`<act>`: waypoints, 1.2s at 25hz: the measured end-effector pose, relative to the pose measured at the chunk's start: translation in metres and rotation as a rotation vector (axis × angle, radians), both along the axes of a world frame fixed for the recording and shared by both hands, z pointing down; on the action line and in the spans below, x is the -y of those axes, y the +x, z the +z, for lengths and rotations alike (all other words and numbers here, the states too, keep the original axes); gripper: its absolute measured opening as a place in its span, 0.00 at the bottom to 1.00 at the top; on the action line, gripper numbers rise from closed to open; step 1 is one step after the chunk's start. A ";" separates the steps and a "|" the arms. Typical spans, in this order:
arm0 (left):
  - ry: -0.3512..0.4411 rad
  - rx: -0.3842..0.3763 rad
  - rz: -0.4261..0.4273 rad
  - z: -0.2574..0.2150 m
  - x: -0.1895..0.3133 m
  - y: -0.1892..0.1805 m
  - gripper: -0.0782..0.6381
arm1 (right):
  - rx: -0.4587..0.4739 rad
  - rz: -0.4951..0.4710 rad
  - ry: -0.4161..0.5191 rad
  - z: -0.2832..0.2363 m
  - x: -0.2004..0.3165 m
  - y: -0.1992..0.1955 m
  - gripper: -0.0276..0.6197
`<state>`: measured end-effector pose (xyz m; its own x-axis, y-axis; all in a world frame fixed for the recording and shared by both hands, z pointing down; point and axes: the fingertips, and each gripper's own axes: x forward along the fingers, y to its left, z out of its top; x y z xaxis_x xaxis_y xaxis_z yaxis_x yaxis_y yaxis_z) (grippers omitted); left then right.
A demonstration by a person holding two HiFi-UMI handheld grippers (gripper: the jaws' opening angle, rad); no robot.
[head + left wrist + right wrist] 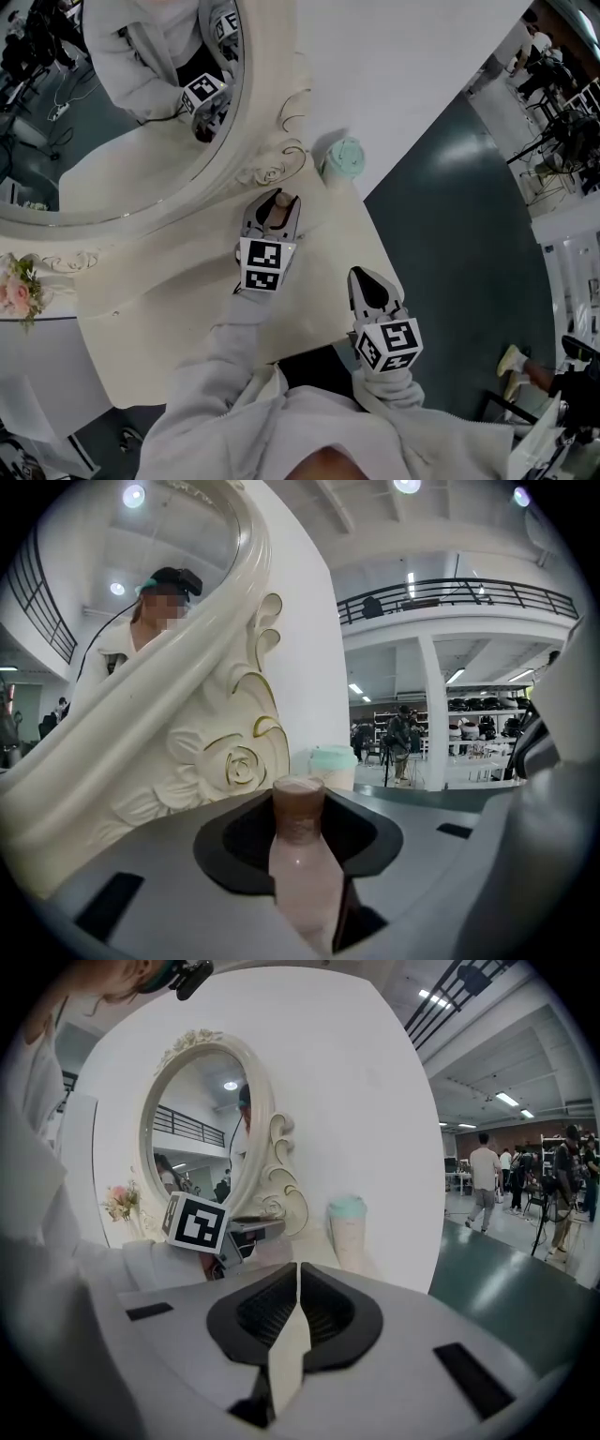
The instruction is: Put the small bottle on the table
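Note:
The small pale pink bottle [302,864] with a brown cap [281,199] stands upright between the jaws of my left gripper [273,212], which is shut on its body. It is over the cream table [187,309], just in front of the mirror's carved base. Whether its bottom touches the table is hidden. In the left gripper view the left gripper [300,841] has the bottle filling the gap between its pads. My right gripper [369,285] hovers at the table's right edge. It is shut and holds nothing, as the right gripper [296,1288] also shows in its own view.
An ornate white mirror frame [272,169] rises close behind the bottle. A cup with a mint lid [344,157] stands by the wall to the right. Pink flowers [14,291] sit at the far left. Dark floor [450,244] lies beyond the table's right edge.

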<state>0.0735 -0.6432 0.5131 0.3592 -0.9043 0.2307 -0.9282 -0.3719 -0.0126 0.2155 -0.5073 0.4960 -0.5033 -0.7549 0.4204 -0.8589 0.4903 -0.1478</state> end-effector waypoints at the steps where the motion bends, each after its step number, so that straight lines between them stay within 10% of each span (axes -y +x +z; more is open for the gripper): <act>1: 0.004 0.001 -0.004 0.000 0.003 0.001 0.32 | 0.000 0.001 -0.002 0.000 0.000 0.001 0.10; 25: 0.030 0.060 -0.072 0.001 0.027 0.005 0.32 | -0.028 -0.026 0.019 -0.012 -0.008 0.005 0.10; 30: 0.061 0.065 -0.031 -0.007 0.017 0.019 0.61 | -0.015 -0.037 0.039 -0.020 -0.009 0.004 0.10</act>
